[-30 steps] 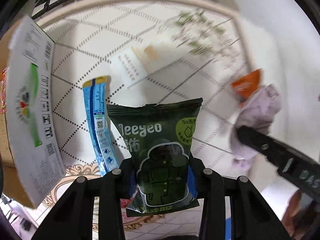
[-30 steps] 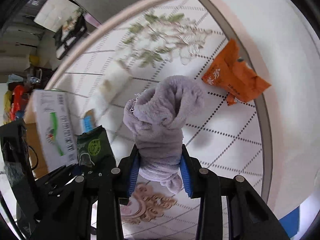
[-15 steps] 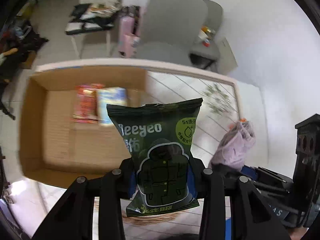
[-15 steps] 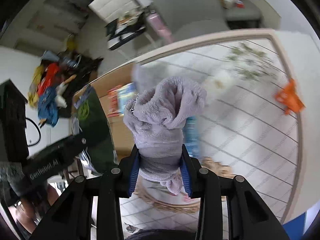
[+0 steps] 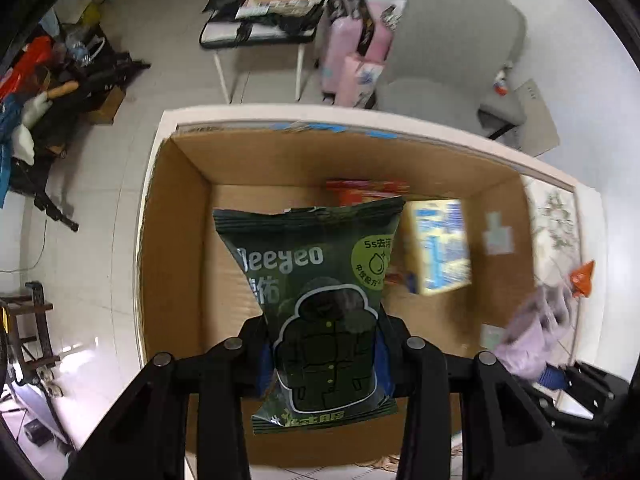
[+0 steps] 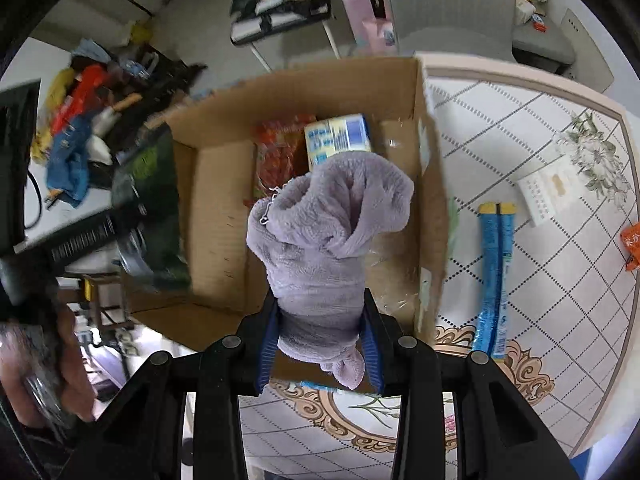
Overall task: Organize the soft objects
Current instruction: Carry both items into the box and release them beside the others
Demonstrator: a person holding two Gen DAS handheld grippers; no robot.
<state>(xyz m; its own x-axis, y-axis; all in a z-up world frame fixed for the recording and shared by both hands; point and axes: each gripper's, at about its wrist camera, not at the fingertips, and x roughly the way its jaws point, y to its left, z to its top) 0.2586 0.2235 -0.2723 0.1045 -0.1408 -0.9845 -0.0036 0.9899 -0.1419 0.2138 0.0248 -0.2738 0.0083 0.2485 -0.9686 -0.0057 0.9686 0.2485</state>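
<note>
My left gripper (image 5: pixel 324 354) is shut on a dark green wipes packet (image 5: pixel 316 280) and holds it above an open cardboard box (image 5: pixel 184 248). My right gripper (image 6: pixel 322 340) is shut on a lilac fleece cloth (image 6: pixel 324 240) and holds it above the same box (image 6: pixel 216 184). A red packet (image 6: pixel 276 148) and a blue and yellow carton (image 6: pixel 338 138) lie inside the box. The cloth also shows at the right of the left wrist view (image 5: pixel 536 332), and the green packet at the left of the right wrist view (image 6: pixel 152 200).
The box stands at the left end of a patterned table (image 6: pixel 540 320). On the table lie a blue stick packet (image 6: pixel 494 276), a white sachet (image 6: pixel 548 192) and an orange packet (image 6: pixel 632 244). A grey chair (image 5: pixel 452 48) and floor clutter lie beyond.
Both grippers have swung left from over the table to above the cardboard box, each still holding its item. The box with its contents has come into view.
</note>
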